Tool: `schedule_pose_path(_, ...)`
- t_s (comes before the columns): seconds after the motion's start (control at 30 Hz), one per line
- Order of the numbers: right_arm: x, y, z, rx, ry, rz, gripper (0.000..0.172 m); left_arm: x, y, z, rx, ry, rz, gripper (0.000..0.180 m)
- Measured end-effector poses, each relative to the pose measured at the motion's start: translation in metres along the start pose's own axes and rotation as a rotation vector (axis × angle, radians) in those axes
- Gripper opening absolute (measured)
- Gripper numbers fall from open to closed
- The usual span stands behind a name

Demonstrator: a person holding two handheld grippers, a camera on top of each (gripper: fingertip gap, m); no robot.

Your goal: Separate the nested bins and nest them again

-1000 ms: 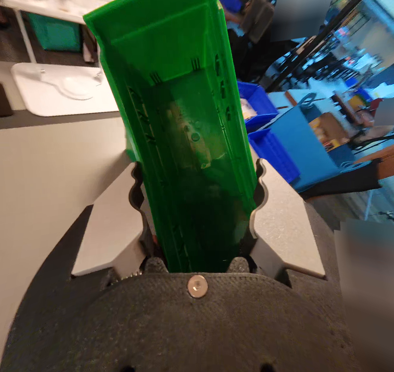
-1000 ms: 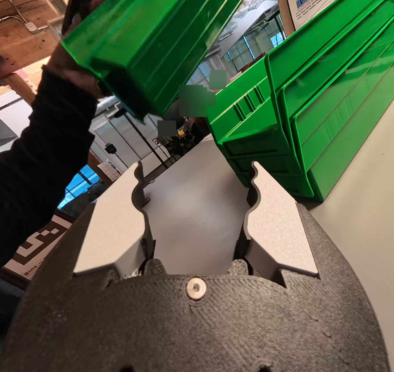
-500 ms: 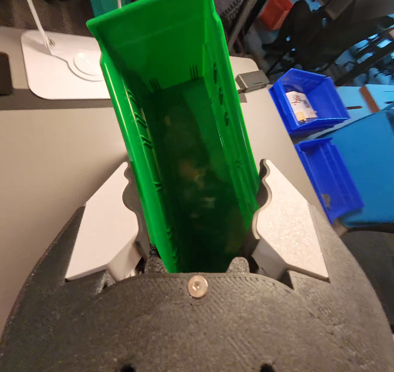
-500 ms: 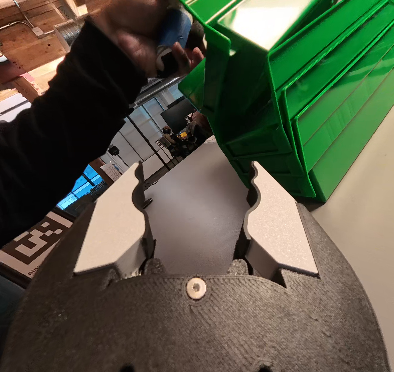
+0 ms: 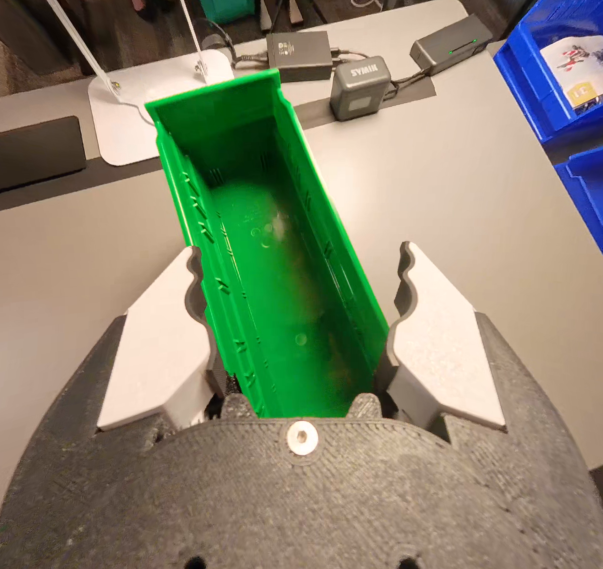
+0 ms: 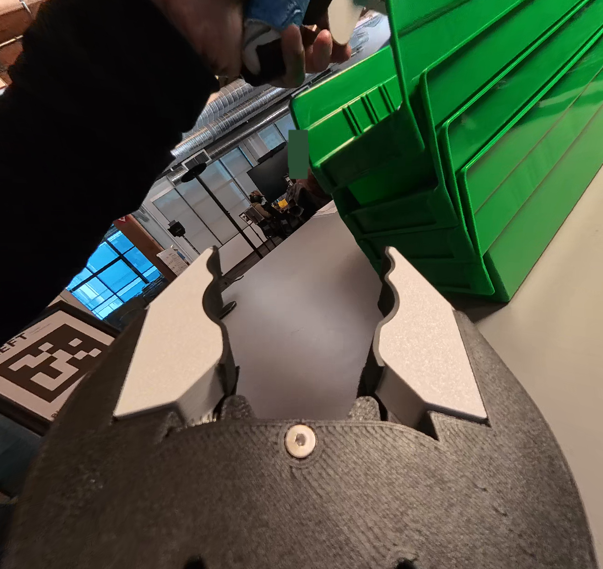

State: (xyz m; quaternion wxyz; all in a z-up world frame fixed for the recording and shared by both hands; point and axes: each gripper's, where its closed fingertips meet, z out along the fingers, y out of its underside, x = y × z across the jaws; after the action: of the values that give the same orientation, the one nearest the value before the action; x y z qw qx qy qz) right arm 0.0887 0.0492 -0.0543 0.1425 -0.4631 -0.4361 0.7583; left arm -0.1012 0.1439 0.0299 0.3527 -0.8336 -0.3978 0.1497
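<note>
- The left wrist view alone shows the inside of the narrow green bin (image 5: pixel 280 259), which runs lengthwise away from the left gripper (image 5: pixel 298 279) between its wide-spread fingers.
- The bin's left wall lies against the left pad (image 5: pixel 195 292); the right fingertip (image 5: pixel 404 276) stands clear of the right wall, with grey table (image 5: pixel 424 194) showing in the gap, so the bin is not clamped.
- Beyond the bin's far end in that view: a white lamp base (image 5: pixel 130 122), a dark power brick (image 5: pixel 298 55), a grey battery pack (image 5: pixel 359 91); to the gripper's right, blue bins (image 5: pixel 548 73).
- The right wrist view alone shows the stack of nested green bins (image 6: pixel 489 161) ahead and right of the right gripper (image 6: pixel 301 279), plus the person's hand (image 6: pixel 228 21) in a black sleeve up to the left, gripping the other tool's handle.
- The right gripper's fingers stand wide apart with only bare table between them; its right fingertip (image 6: pixel 391 269) overlaps the stack's lowest bin in the view, and contact cannot be told.
- Against a second ago, the left gripper's fingers have spread wider and the right pad has come off the bin wall; the bin, then raised and tilted, now sits over the stack.
- The right gripper has kept its place and spread.
</note>
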Motion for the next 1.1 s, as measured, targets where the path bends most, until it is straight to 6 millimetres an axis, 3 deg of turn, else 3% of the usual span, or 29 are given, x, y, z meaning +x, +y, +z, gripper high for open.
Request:
schedule_pose_path(0.2,-0.001,-0.001,-0.001,0.004,-0.004,0.000,0.098,0.007,-0.011,-0.023,0.104,0.108,0.020,0.119)
schedule_pose_path(0.4,0.001,0.000,-0.001,-0.001,0.009,-0.002,0.098,-0.009,0.010,-0.058,0.212,0.240,0.044,0.119)
schedule_pose_path(0.6,0.009,-0.001,-0.001,0.006,0.069,-0.012,0.099,-0.061,0.052,-0.081,0.398,0.390,0.008,0.118)
schedule_pose_path(0.67,0.016,-0.002,-0.001,0.007,0.109,-0.015,0.099,-0.081,0.074,-0.076,0.448,0.433,0.024,0.118)
schedule_pose_path(0.8,0.034,-0.003,0.001,-0.032,0.208,-0.045,0.100,-0.112,0.134,-0.044,0.425,0.496,0.039,0.120)
schedule_pose_path(0.9,0.054,-0.012,0.005,-0.065,0.297,-0.121,0.102,-0.122,0.171,-0.028,0.422,0.532,0.019,0.118)
schedule_pose_path(1.0,0.058,-0.031,0.013,0.009,0.266,-0.036,0.106,-0.123,0.201,-0.018,0.419,0.530,0.020,0.117)
schedule_pose_path(1.1,0.072,-0.031,0.021,-0.014,0.311,0.009,0.104,-0.116,0.207,-0.031,0.458,0.601,-0.041,0.112)
